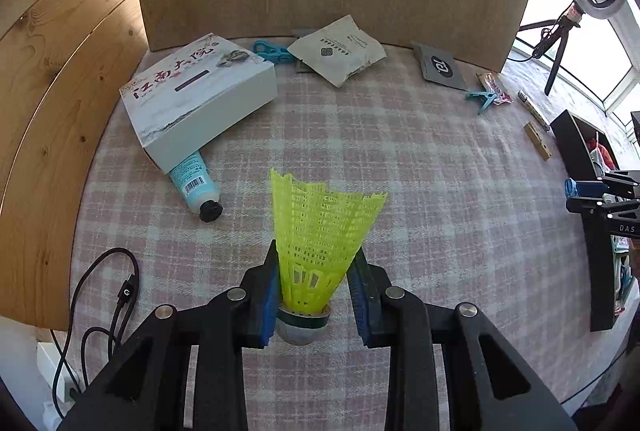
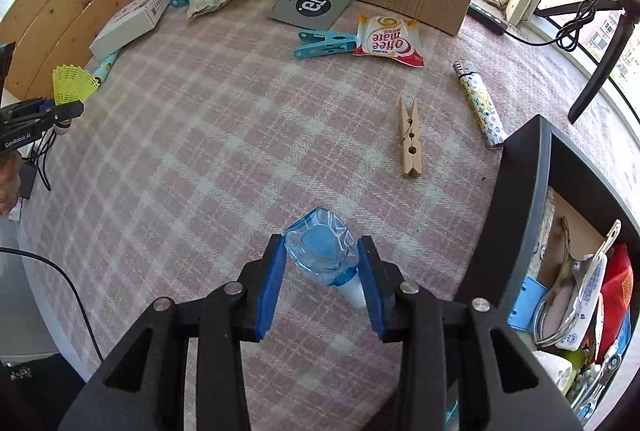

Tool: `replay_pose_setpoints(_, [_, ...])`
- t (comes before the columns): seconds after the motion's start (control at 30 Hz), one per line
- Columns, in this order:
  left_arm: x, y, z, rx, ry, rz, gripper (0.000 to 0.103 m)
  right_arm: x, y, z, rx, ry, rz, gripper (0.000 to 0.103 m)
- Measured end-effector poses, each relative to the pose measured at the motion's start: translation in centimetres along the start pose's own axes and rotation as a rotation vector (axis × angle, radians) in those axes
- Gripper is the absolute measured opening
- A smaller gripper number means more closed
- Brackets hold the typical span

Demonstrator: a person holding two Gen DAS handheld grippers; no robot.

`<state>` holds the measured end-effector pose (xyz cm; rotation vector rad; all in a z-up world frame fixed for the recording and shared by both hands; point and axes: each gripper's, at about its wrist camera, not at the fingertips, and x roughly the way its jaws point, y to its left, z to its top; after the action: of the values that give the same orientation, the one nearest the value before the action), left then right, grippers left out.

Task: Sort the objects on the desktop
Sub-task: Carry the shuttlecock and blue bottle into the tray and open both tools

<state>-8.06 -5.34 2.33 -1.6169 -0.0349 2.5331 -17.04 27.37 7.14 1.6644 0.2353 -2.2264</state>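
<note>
Two things are being held, one in each gripper. On the left side, the left gripper (image 1: 316, 295) has its jaws pressed on the yellow shuttlecock (image 1: 322, 235), low down near its round grey tip. The net skirt points up and away, above the checked tablecloth (image 1: 420, 167). The shuttlecock looks very light, and its plastic net looks bendy, so I think a hard squeeze on the skirt would crush it. The stiff part near the tip is the safer place to hold, and that is about where the pads sit.

On the right side, the right gripper (image 2: 322, 279) has its jaws closed on a small blue bottle (image 2: 322, 251), above the cloth and next to the black box (image 2: 524, 199) full of odds and ends. The bottle looks like clear, smooth plastic, so it may be slippery and could twist. It also looks light. Holding its wide body, as now, seems best.
</note>
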Motion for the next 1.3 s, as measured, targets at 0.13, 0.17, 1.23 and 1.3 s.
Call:
replay_pose_setpoints(0.13, [-0.2,-2.0,1.4,0.043,-0.029,-0.03,0.028,-2.3,0.8,-1.7,0.062,-0.046,-0.008,0.036])
replay_pose_setpoints(0.17, [-0.5,-2.8,1.6,0.052,-0.032,-0.046,0.028,-2.8,0.6,-2.2,0.08,-0.057,-0.011,0.036])
replay_pose_setpoints(1.23, [-3.4,-43.7,4.7,0.587,-0.045,-0.409,0.029,-15.4,-19.8,-19.3,0.665,-0.194,-0.271,0.036])
replay_pose_setpoints(1.3, [-3.5,-44.9,4.4,0.611,-0.042,-0.409,0.029,-15.6,-20.0,-19.8,0.671,-0.198,-0.273,0.036])
